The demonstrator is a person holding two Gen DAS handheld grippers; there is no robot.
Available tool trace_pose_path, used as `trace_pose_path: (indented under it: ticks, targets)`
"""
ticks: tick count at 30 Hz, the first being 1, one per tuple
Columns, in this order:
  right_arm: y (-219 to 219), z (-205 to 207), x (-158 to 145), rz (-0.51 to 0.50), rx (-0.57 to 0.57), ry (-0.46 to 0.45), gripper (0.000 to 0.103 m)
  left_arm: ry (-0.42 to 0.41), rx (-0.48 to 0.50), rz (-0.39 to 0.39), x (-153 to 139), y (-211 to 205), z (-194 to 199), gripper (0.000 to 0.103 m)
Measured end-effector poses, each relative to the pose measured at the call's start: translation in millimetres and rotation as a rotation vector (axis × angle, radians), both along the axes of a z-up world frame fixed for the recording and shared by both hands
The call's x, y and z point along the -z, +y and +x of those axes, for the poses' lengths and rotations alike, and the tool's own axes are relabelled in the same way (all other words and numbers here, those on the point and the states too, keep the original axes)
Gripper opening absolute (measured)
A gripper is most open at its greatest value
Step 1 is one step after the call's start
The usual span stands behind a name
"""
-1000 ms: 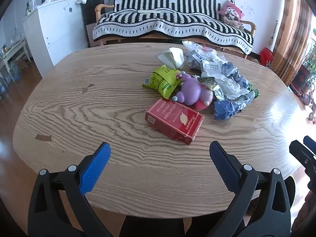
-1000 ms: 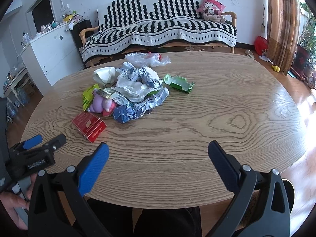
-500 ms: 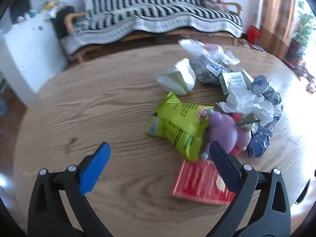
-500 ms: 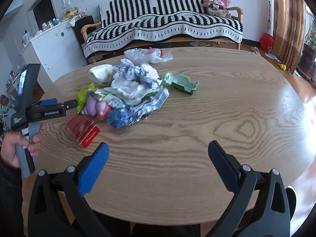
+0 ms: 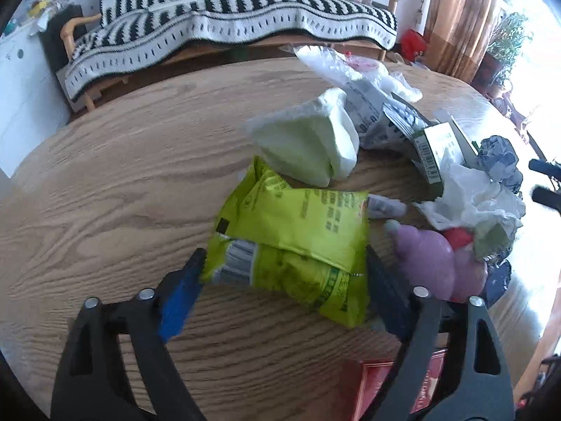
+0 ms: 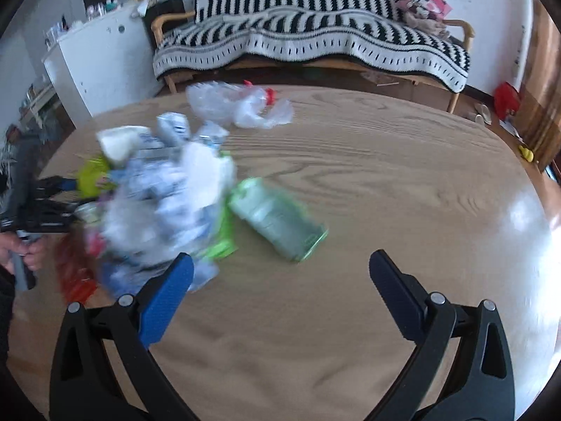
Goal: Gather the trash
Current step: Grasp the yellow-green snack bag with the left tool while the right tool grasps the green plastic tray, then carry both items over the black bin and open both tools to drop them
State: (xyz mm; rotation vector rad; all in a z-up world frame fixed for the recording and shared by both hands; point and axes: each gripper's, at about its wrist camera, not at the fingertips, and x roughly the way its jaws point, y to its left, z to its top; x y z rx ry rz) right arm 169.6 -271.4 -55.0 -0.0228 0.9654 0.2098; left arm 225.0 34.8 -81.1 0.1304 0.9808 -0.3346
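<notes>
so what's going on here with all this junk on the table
A person is clearing trash off a wooden table with two handheld grippers. The left gripper is closing around a green snack bag, one pad at each end. The right gripper is open over bare wood beside the trash pile, holding nothing.

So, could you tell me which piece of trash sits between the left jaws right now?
The yellow-green snack packet: it alone lies between the closing jaws of the left gripper. The white wrapper and purple toy lie outside them.

A glossy lime-green foil snack bag (image 5: 294, 238) lies on the grained, satin-sheen wooden table (image 5: 115, 189) beside crumpled white paper (image 5: 470, 200).
</notes>
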Motion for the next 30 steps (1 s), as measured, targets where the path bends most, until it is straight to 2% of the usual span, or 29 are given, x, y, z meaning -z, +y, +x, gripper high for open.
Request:
trace_pose_path:
  ticks: [5, 10, 11, 12, 13, 14, 15, 17, 24, 27, 30]
  targets:
    - [0.5, 23.5, 20.1, -0.027, -0.124, 0.006, 0.097, -0.049, -0.006, 0.009, -4.0, 7.0, -10.4, 0.068]
    - [2.5, 35.6, 32.9, 0.004, -0.16, 0.002, 0.092, -0.064, -0.035, -0.001, -10.1, 19.2, -22.9, 0.064]
    - [2.4, 39.1, 34.6, 0.015, -0.164, 0.004, 0.089, -0.068, -0.039, 0.006, -12.4, 20.6, -26.1, 0.063]
    - [3.5, 41.6, 35.8, 0.014, -0.165, 0.008, 0.078, -0.069, -0.04, 0.01, -14.0, 21.2, -27.7, 0.062]
    - [5.0, 44.0, 37.8, 0.008, -0.169, 0.015, 0.074, -0.071, -0.04, 0.012, -16.4, 22.3, -30.5, 0.062]
    - [7.0, 44.2, 38.7, -0.015, -0.169, -0.004, 0.065, -0.076, -0.04, 0.017, -19.5, 23.3, -33.8, 0.061]
    - [8.0, 42.2, 37.9, -0.033, -0.166, -0.015, 0.048, -0.081, -0.043, 0.022, -22.1, 24.2, -36.6, 0.06]
    - [7.9, 40.6, 35.9, -0.036, -0.148, -0.014, 0.038, -0.089, -0.06, 0.033, -28.4, 27.4, -42.4, 0.06]
    - [-12.6, -3.2, 11.9, -0.058, -0.018, -0.067, 0.034, -0.091, -0.086, 0.018, -52.9, 31.3, -67.1, 0.06]
    - [-30.1, -42.6, -6.3, -0.057, 0.044, -0.111, 0.034, -0.129, -0.062, 0.048, -66.9, 14.7, -84.4, 0.06]
    - [-55.3, -87.8, -23.7, -0.029, 0.122, -0.142, 0.034, -0.149, 0.005, 0.025, -83.0, -18.3, -105.7, 0.06]
